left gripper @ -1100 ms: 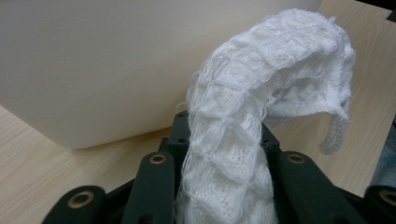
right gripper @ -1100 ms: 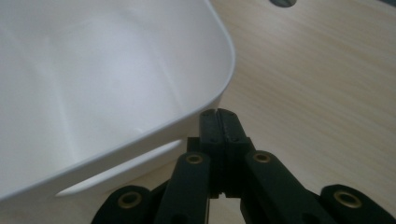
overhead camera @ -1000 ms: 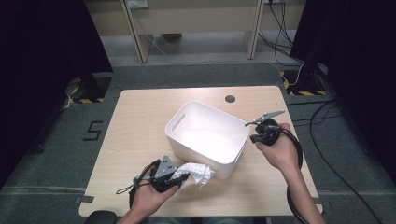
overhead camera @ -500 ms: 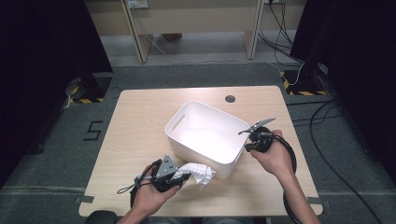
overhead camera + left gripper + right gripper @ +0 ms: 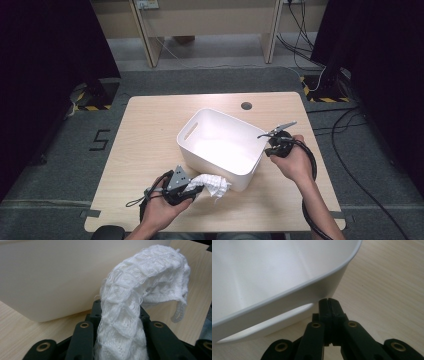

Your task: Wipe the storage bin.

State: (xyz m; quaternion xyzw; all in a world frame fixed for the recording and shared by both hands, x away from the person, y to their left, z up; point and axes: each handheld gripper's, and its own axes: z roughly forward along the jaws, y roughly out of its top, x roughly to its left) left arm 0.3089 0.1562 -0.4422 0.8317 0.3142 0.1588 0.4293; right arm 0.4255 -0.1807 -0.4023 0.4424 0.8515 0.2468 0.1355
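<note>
A white plastic bin (image 5: 200, 131) stands mid-table, turned at an angle. At its near corner, my left gripper (image 5: 194, 190) is shut on a white knitted cloth (image 5: 214, 184) that bulges out past the jaws. In the left gripper view the cloth (image 5: 140, 290) rises between the black jaws and droops to the right, with the bin wall (image 5: 50, 277) close behind. My right gripper (image 5: 272, 146) sits at the bin's right end, shut and holding nothing. In the right gripper view its tips (image 5: 329, 305) lie just outside the bin's handle slot (image 5: 274, 323), under the rim (image 5: 332, 271).
The light wooden table (image 5: 150, 135) has a round cable hole (image 5: 246, 106) near its far edge. Cables (image 5: 350, 130) trail on the grey floor to the right. Wooden furniture legs (image 5: 145, 30) stand beyond the table.
My right gripper has moved left and a little down, from beside the bin up to its right end. The left gripper and the cloth have stayed put.
</note>
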